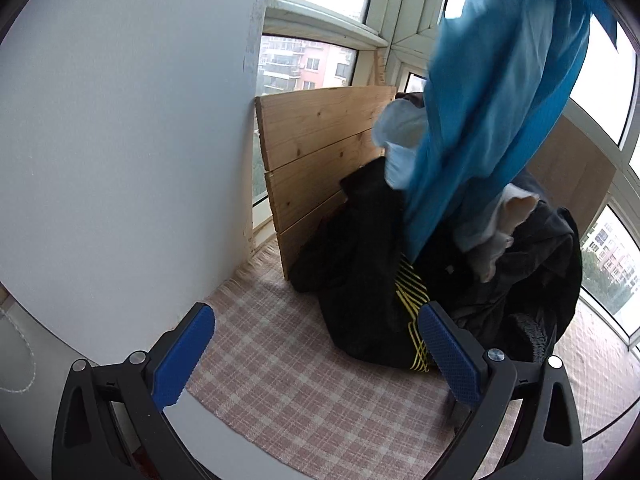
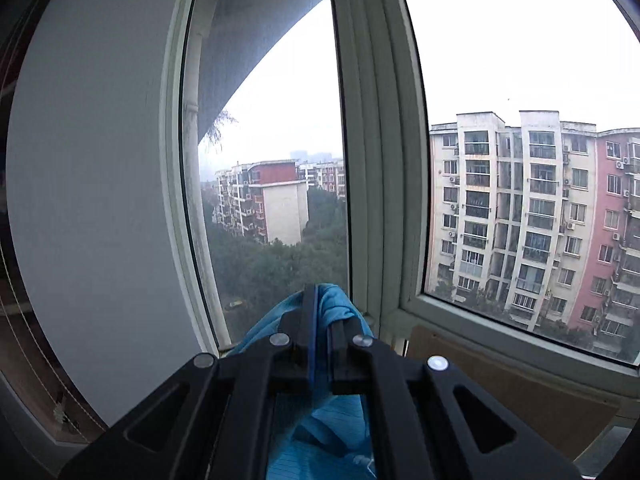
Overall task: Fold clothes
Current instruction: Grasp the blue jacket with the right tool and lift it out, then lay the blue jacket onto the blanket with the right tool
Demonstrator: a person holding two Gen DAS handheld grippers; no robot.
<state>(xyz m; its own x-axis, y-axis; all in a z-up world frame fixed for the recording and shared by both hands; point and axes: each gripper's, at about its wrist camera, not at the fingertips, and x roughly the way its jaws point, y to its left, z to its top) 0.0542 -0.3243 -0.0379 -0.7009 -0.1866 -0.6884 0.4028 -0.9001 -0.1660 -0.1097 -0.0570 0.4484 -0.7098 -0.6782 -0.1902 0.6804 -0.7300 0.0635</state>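
The right gripper is pinching a bright blue thin fabric garment between its pressed-together fingers, raised in front of a white-framed window looking out on apartment blocks; in the left wrist view that blue garment is hanging down from the upper right, its lower end draping onto a heap of dark clothes; the left gripper is hovering with its blue-padded fingers spread wide and holding nothing, low over a pink-and-white checked cloth covering the desk; a black garment with yellow stripes is lying at the near side of the heap, just beyond the left gripper; pale white and cream pieces are sitting among the dark clothes; a light pine plank board is standing upright at the far side, behind the heap, beside a white wall on the left.
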